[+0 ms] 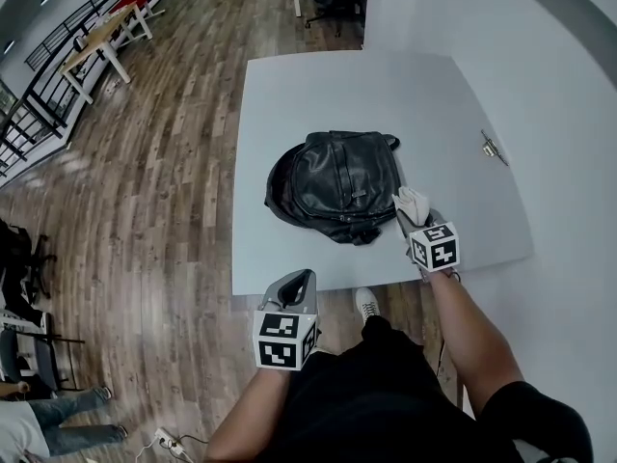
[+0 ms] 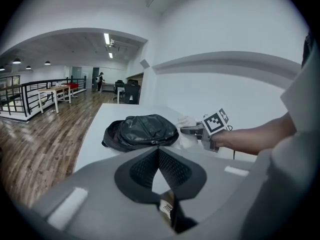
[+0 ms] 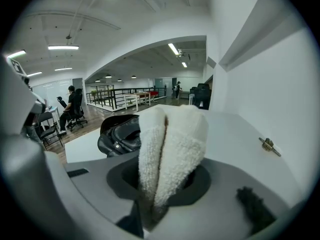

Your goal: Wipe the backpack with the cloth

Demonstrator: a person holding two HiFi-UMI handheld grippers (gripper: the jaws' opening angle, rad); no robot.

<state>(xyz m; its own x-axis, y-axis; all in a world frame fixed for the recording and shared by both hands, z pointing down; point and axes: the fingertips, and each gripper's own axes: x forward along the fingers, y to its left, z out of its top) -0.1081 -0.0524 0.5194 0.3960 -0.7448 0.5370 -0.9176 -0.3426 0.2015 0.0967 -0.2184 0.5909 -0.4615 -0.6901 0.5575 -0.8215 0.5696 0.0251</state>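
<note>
A black leather backpack (image 1: 335, 183) lies flat on the white table (image 1: 318, 90), also seen in the left gripper view as the backpack (image 2: 142, 131) and in the right gripper view as the backpack (image 3: 119, 132). My right gripper (image 1: 413, 206) is shut on a folded white cloth (image 3: 170, 149), held just right of the backpack's near corner; the cloth (image 1: 412, 202) sticks up from the jaws. My left gripper (image 1: 299, 283) hangs at the table's near edge, in front of the backpack, jaws shut with nothing between them.
A small metal object (image 1: 493, 147) lies on the table at the far right. A white wall (image 1: 540, 66) borders the table's right side. Wooden floor (image 1: 145, 191) lies left, with tables and a railing (image 1: 58, 66) beyond. A person (image 1: 39, 422) is at the lower left.
</note>
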